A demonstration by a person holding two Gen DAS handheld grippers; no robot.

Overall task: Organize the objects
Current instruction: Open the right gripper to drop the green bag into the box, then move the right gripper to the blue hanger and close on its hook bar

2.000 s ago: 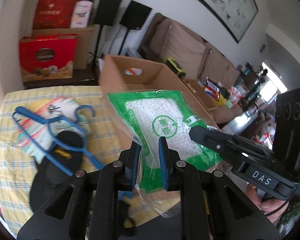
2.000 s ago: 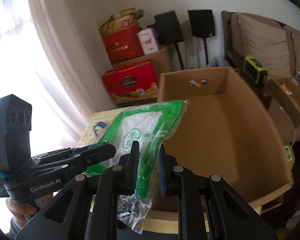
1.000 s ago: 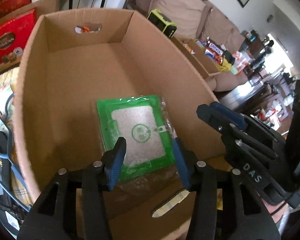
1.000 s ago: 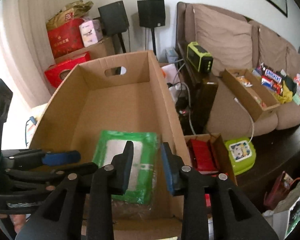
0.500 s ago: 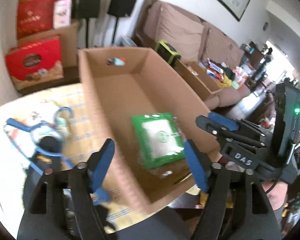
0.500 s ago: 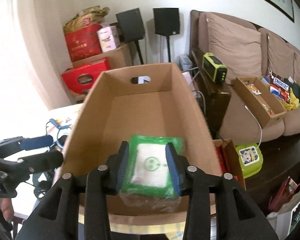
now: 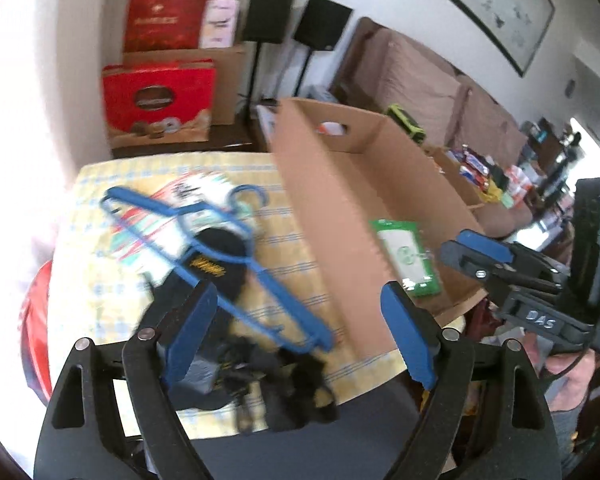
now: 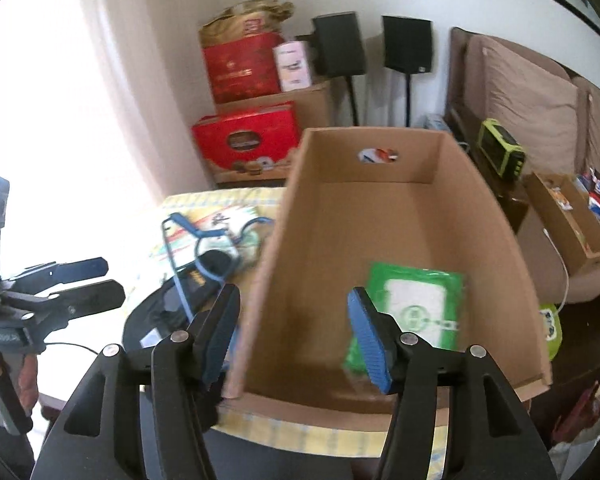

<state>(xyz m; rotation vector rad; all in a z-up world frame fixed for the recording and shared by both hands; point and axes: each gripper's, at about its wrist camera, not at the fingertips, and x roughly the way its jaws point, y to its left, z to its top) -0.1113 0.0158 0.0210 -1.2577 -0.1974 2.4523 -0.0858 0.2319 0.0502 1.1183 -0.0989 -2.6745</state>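
The green packet (image 8: 416,304) of white beads lies flat on the floor of the open cardboard box (image 8: 380,216), near the box's front right corner and free of both grippers. The box stands on the bench (image 7: 284,240), which is covered with a yellow checked cloth.

The left gripper (image 7: 300,336) hangs above the bench to the left of the box. Its 2 blue-padded fingers (image 7: 188,332) are spread wide and opening, with nothing held between them. Below them lie a blue hanger (image 7: 204,240), a black cap (image 7: 216,264) with yellow lettering and, nearer the front edge, a dark tangle that may be straps or a cord; motion blur makes it hard to tell.

The right gripper (image 8: 292,332) hovers over the box's front left corner, its fingers (image 8: 368,340) about halfway apart and opening, gripping nothing. The packet shows just behind its right finger, apart from it.

A printed bag (image 7: 172,216) lies under the hanger. Behind the bench stand red gift boxes (image 8: 248,144) and 2 black speakers (image 8: 340,44), with a brown sofa (image 8: 532,108) to the right.
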